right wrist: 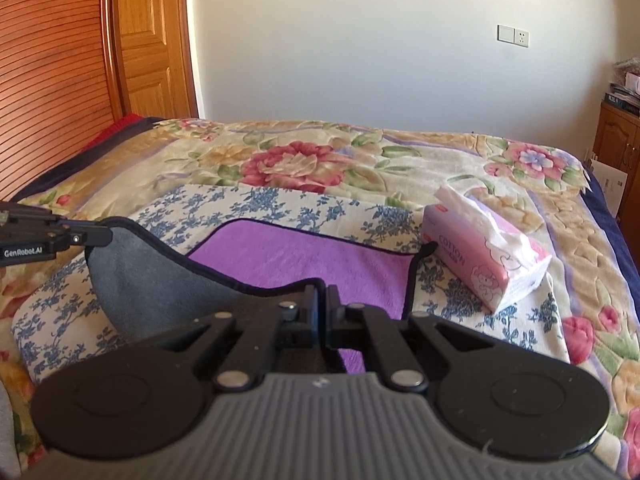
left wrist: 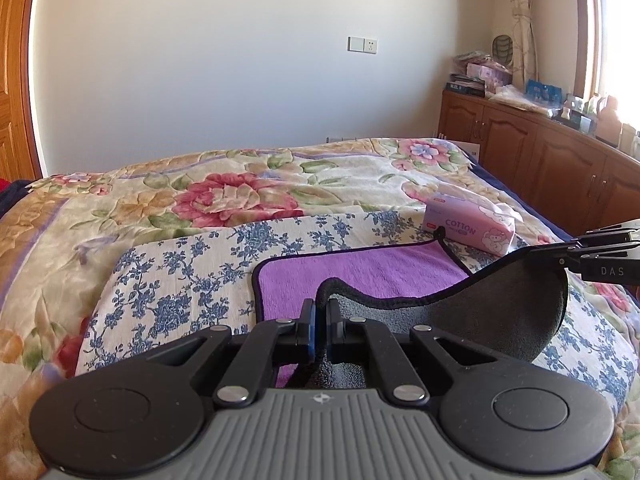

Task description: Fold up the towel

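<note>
A purple towel (left wrist: 360,268) with a grey underside and black edging lies on a blue-flowered cloth (left wrist: 176,280) on the bed. Its near edge is lifted, so the grey side (left wrist: 492,312) hangs between the two grippers. My left gripper (left wrist: 320,312) is shut on the near left corner. My right gripper (right wrist: 322,300) is shut on the near right corner of the towel (right wrist: 304,260). Each gripper shows at the side of the other's view, the right one (left wrist: 560,252) and the left one (right wrist: 100,236), both pinching the black edge.
A pink tissue pack (left wrist: 472,228) marked COTTON lies just past the towel's far right corner, also in the right wrist view (right wrist: 484,256). A floral quilt (left wrist: 240,192) covers the bed. Wooden cabinets (left wrist: 540,156) stand at the right, a wooden door (right wrist: 152,40) at the left.
</note>
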The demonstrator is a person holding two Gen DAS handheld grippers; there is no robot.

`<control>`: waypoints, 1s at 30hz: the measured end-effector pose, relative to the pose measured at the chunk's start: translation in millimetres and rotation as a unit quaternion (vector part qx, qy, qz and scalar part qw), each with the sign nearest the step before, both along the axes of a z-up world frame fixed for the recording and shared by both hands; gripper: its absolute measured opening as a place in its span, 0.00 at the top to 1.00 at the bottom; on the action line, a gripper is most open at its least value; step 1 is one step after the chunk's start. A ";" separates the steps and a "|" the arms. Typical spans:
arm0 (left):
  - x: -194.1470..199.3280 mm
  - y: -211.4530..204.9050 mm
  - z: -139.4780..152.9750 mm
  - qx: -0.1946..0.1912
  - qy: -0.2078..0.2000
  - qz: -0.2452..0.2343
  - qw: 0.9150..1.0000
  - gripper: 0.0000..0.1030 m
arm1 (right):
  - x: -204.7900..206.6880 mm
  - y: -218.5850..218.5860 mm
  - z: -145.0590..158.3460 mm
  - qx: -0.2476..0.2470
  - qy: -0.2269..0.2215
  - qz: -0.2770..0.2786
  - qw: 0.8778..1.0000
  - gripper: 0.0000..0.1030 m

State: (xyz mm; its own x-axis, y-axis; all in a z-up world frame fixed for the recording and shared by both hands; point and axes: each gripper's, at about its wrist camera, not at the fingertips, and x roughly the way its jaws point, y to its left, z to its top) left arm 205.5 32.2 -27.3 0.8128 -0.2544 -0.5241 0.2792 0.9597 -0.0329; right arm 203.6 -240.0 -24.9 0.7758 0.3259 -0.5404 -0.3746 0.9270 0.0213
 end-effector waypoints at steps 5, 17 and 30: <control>6.3 -1.0 1.7 -0.001 -0.003 -0.001 1.000 0.95 | 7.6 -1.4 1.1 -0.003 -0.007 -0.001 1.000 0.96; 25.4 -4.7 1.8 0.007 -0.009 -0.007 1.000 0.95 | 28.7 -6.4 -2.9 -0.003 -0.008 0.003 1.000 0.96; 44.9 -7.5 -2.1 0.010 -0.008 -0.011 1.000 0.95 | 41.1 -12.0 -5.1 0.012 -0.012 0.005 1.000 0.96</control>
State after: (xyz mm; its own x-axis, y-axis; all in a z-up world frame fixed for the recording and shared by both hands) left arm 250.4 24.7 -29.4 0.8157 -0.2612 -0.5161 0.2996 0.9540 -0.0093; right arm 244.7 -252.0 -30.1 0.7853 0.3466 -0.5130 -0.3851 0.9223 0.0336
